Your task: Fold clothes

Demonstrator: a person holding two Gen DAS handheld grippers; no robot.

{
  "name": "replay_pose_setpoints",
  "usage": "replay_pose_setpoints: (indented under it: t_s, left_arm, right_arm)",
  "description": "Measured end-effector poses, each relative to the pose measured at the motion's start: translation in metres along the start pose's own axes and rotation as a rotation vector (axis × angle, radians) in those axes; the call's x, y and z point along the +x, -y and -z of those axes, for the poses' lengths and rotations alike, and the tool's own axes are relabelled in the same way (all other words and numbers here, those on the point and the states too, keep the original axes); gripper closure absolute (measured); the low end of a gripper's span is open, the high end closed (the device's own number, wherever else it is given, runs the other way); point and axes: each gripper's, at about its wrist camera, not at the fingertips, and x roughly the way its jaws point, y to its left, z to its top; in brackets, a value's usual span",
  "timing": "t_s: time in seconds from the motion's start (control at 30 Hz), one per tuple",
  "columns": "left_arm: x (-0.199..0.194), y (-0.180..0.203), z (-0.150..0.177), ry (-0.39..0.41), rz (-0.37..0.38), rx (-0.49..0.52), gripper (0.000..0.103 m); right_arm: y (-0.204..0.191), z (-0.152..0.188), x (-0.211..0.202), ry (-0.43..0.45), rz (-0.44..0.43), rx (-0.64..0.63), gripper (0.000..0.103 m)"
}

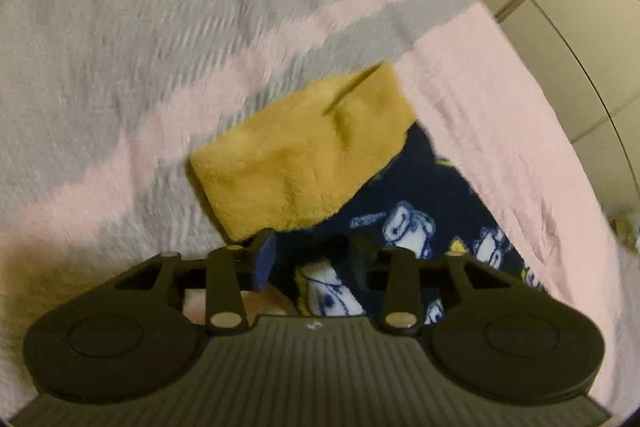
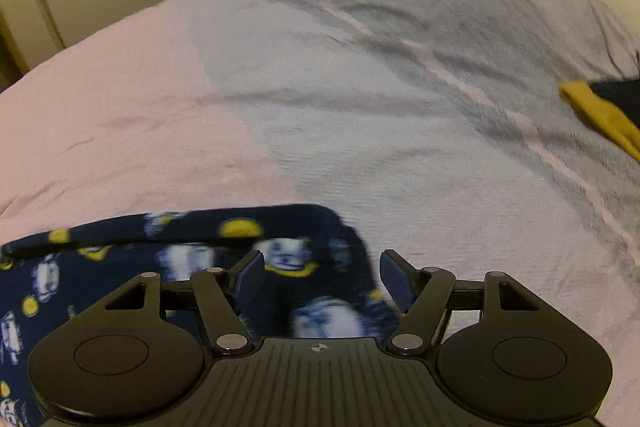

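A navy fleece garment (image 1: 416, 195) printed with white and yellow cartoon figures lies on the bed, its mustard-yellow cuff (image 1: 304, 151) stretched out ahead of my left gripper (image 1: 311, 259). The left fingers stand partly apart, and a fold of the navy fleece sits in the gap. In the right wrist view another part of the navy garment (image 2: 120, 267) lies under and between the fingers of my right gripper (image 2: 322, 279), which is wide open. The yellow cuff (image 2: 600, 115) shows again at the far right edge of that view.
The bed is covered by a grey blanket (image 1: 140, 27) with pale pink stripes over a pink sheet (image 1: 500, 131). Cream cupboard doors (image 1: 568, 7) stand past the bed's edge. Both views are motion-blurred.
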Motion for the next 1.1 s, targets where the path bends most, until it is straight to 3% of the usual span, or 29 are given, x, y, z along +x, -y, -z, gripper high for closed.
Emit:
replay_pose_setpoints:
  t_s: [0.17,0.27,0.33,0.4,0.43,0.57,0.67,0.73,0.97,1.1]
  left_arm:
    - [-0.019,-0.003,-0.021,0.106,-0.043,0.169,0.062]
    - [-0.003,0.001,-0.038,0.056,-0.013,0.306,0.053]
    - [0.013,0.008,-0.044,0.002,-0.015,0.440,0.054]
    - [0.027,0.012,-0.047,-0.056,-0.020,0.537,0.075]
    - [0.031,0.013,-0.048,-0.075,-0.008,0.568,0.098]
    - [0.003,-0.003,-0.056,-0.011,0.158,0.534,0.099]
    - [-0.022,-0.035,-0.069,0.033,0.278,0.433,0.099]
    - [-0.028,-0.046,-0.071,0.029,0.303,0.442,0.099]
    - [0.002,-0.060,-0.038,-0.125,0.155,0.638,0.096]
    - [-0.009,-0.046,-0.040,-0.076,0.102,0.642,0.093]
  right_arm:
    - [-0.056,0.014,-0.015,0.039,-0.053,-0.160,0.035]
    - [-0.083,0.023,-0.013,0.019,-0.094,-0.211,0.035]
    - [-0.095,0.027,-0.011,0.007,-0.109,-0.214,0.035]
    - [-0.102,0.029,-0.009,-0.002,-0.111,-0.207,0.035]
    - [-0.105,0.030,-0.008,-0.007,-0.112,-0.204,0.035]
    - [-0.113,0.032,-0.010,-0.015,-0.114,-0.222,0.035]
    - [-0.117,0.034,-0.014,-0.012,-0.104,-0.242,0.035]
    - [-0.118,0.036,-0.015,-0.014,-0.100,-0.237,0.035]
    - [-0.136,0.053,-0.011,-0.078,-0.108,-0.246,0.035]
    - [-0.153,0.060,-0.016,-0.069,-0.099,-0.322,0.035]
